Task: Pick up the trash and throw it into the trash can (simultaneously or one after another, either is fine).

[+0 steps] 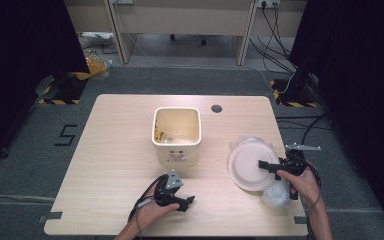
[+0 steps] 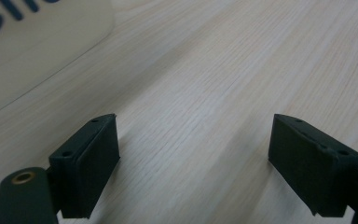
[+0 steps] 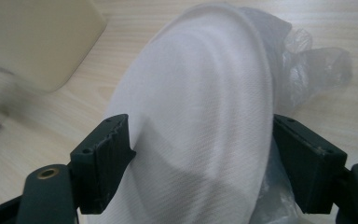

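A white paper plate (image 1: pixel 250 165) lies at the right of the wooden table (image 1: pixel 115 165), partly on a crumpled clear plastic bag (image 1: pixel 276 194). My right gripper (image 1: pixel 264 165) reaches over the plate's right rim from the side. In the right gripper view the plate (image 3: pixel 196 121) spans the gap of my right gripper (image 3: pixel 200 140), whose jaws stand wide on either side of it, with the bag (image 3: pixel 312 65) behind. My left gripper (image 1: pixel 189 201) rests low near the front edge. In its own view my left gripper (image 2: pixel 193 140) is open over bare wood.
A cream square bin (image 1: pixel 176 135) with some scraps inside stands mid-table, between the two hands; its wall (image 2: pixel 32 46) shows close to the left gripper. A round cable hole (image 1: pixel 216 108) sits near the far edge. Dark curtains and cables flank the table.
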Motion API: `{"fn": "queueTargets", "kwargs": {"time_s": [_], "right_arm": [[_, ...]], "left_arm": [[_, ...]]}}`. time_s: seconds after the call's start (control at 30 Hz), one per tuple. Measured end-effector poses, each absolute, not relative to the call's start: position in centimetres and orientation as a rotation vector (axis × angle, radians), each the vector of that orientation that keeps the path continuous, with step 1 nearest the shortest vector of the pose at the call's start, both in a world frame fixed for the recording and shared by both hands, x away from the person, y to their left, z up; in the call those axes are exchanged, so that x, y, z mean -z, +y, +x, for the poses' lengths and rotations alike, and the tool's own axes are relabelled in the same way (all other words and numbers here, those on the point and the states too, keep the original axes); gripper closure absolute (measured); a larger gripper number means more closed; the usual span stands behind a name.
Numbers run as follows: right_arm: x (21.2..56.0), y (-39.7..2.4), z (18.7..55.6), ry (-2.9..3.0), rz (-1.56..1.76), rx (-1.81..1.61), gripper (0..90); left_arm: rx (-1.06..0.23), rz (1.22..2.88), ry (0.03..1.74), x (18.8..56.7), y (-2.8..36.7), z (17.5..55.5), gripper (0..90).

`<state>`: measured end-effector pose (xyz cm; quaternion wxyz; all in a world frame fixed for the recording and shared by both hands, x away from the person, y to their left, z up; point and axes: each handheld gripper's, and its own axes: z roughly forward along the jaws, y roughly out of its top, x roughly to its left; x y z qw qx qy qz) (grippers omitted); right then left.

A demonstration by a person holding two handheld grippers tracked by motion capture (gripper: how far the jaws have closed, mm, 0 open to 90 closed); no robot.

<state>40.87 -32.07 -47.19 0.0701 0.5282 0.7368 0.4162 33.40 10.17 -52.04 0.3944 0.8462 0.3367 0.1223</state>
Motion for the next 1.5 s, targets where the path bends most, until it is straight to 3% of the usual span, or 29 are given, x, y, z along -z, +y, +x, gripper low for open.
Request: {"fn": "queueTargets", "kwargs": {"time_s": [0.7, 1.5], "right_arm": [[47.5, -27.4, 36.0, 2.304, 1.459, -1.285, 23.6], [47.6, -26.3, 34.2, 2.309, 1.431, -1.296, 23.5]], "left_arm": [[-0.412, 2.121, 0.983, 52.2, 17.1, 31.9, 14.8], [-0.424, 2.109, 1.008, 52.3, 17.5, 31.6, 14.1]]}}
